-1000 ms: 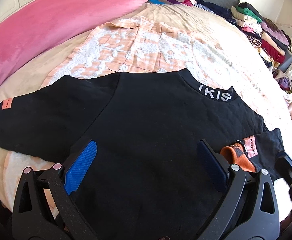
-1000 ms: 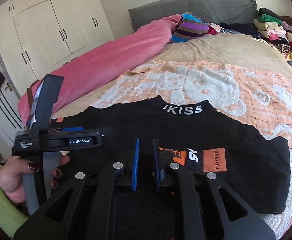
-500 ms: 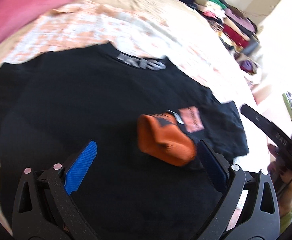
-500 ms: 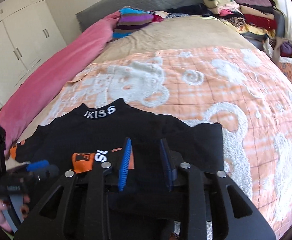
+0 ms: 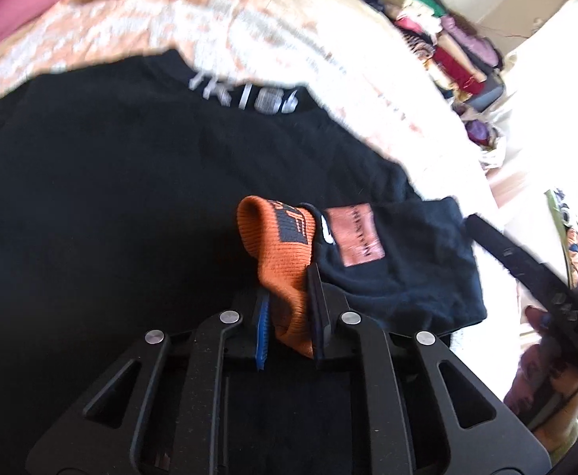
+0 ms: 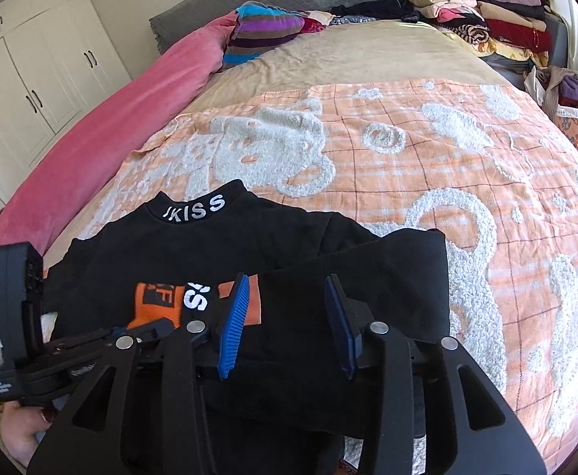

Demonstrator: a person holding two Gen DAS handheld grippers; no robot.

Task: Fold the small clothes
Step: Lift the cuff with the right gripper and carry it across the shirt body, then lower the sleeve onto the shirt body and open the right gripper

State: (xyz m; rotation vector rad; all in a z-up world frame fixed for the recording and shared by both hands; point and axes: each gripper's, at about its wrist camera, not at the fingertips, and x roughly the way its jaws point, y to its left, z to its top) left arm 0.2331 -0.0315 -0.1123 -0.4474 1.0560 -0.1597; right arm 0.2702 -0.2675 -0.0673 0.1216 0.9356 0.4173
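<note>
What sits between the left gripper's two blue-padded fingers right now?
The black top's orange ribbed cuff; the left gripper is shut on it, shown in the left wrist view.

On the collar (image 6: 194, 209) of your black sweater (image 6: 249, 245) you can read white letters, "KISS", with a partly cut stroke before the K. White letters on its folded sleeve (image 6: 196, 297) look like "SS". The orange cuff (image 5: 285, 245) carries dark block letters, perhaps "FF". The print on the sleeve's rust patch (image 5: 355, 240) and the handle of your left tool (image 6: 4, 388) is too small to read.
</note>
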